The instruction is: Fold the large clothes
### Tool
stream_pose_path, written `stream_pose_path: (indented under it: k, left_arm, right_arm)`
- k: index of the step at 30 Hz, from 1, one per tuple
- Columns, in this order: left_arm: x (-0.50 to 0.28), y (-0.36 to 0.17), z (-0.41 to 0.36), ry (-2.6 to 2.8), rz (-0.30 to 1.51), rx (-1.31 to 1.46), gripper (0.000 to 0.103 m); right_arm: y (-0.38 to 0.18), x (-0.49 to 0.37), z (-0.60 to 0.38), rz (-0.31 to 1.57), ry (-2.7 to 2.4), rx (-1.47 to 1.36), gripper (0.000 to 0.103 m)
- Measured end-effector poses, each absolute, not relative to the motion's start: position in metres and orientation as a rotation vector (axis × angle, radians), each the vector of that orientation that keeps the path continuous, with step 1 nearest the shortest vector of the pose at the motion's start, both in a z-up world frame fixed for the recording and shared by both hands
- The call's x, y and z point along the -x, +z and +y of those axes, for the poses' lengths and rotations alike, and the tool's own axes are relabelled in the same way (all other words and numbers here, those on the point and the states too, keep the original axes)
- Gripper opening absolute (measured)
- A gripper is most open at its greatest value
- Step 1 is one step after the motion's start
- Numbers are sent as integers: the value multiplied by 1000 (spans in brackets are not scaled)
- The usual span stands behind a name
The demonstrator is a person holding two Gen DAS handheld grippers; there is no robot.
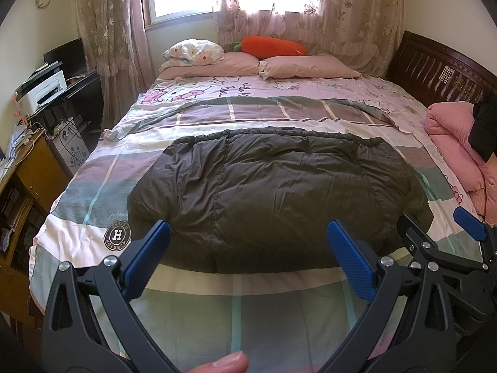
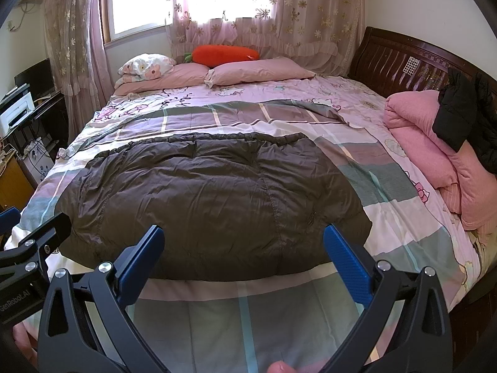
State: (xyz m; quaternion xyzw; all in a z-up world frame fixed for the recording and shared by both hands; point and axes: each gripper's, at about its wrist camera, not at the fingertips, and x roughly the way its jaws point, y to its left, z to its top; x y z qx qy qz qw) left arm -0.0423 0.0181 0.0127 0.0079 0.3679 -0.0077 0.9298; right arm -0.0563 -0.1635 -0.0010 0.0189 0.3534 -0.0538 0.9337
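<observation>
A dark brown padded jacket (image 1: pixel 273 195) lies folded into a broad rectangle on the checked quilt (image 1: pixel 248 310) of the bed; it also shows in the right wrist view (image 2: pixel 211 199). My left gripper (image 1: pixel 248 233) is open and empty, held above the quilt just short of the jacket's near edge. My right gripper (image 2: pixel 243 236) is open and empty too, beside the left one, facing the jacket's near edge. The right gripper also shows at the right of the left wrist view (image 1: pixel 435 220), and the left gripper's finger (image 2: pixel 40 233) at the left of the right wrist view.
Pink pillows (image 1: pixel 310 65) and an orange carrot cushion (image 1: pixel 270 45) lie at the bed's far end. A folded pink blanket (image 2: pixel 435 155) with a black garment (image 2: pixel 466 118) on it sits at the right by the dark headboard (image 2: pixel 403 59). A desk with a printer (image 1: pixel 43 90) stands left.
</observation>
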Motion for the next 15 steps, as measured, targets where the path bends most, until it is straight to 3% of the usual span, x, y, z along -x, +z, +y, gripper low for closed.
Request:
stream_pose_path:
  k: [15]
  left_arm:
    - [42,13,18,-14,754,-17,101]
  right_arm:
    - [0,56,-165,724,-107,-37,102]
